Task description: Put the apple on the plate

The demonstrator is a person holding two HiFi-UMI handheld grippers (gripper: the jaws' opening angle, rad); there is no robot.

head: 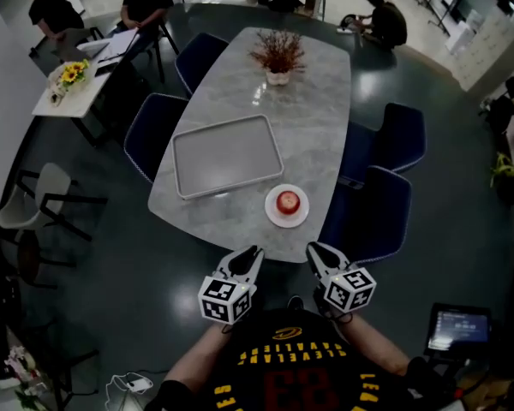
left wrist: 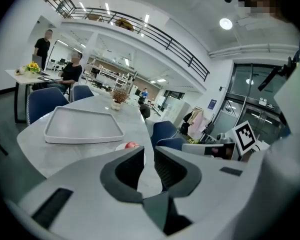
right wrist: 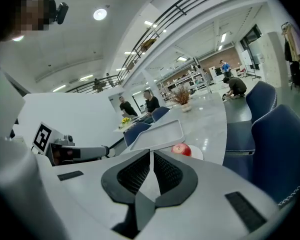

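Two grippers hang short of the table, apple on its plate

Both grippers are off the table (head: 319,110), just short of its near edge and close to the person's chest. The left gripper (head: 255,252) has its fingers drawn all but together, with only a thin slit between them and nothing in it. The right gripper (head: 312,249) has its fingers closed on each other, also empty. Each points forward and somewhat down toward the near edge, and the two sit side by side with a gap between them.

The apple (head: 288,201) is red and sits upright in the middle of a small white plate (head: 271,213). That plate lies near the near edge of the table, toward its right corner, beyond both grippers and touched by neither.

A grey tray (head: 227,157) with nothing in it lies just beside the plate, further in and toward the left edge, slightly askew. A potted plant (head: 278,58) stands near the far edge. Dark blue chairs (head: 385,212) are pushed up along the left and right edges.
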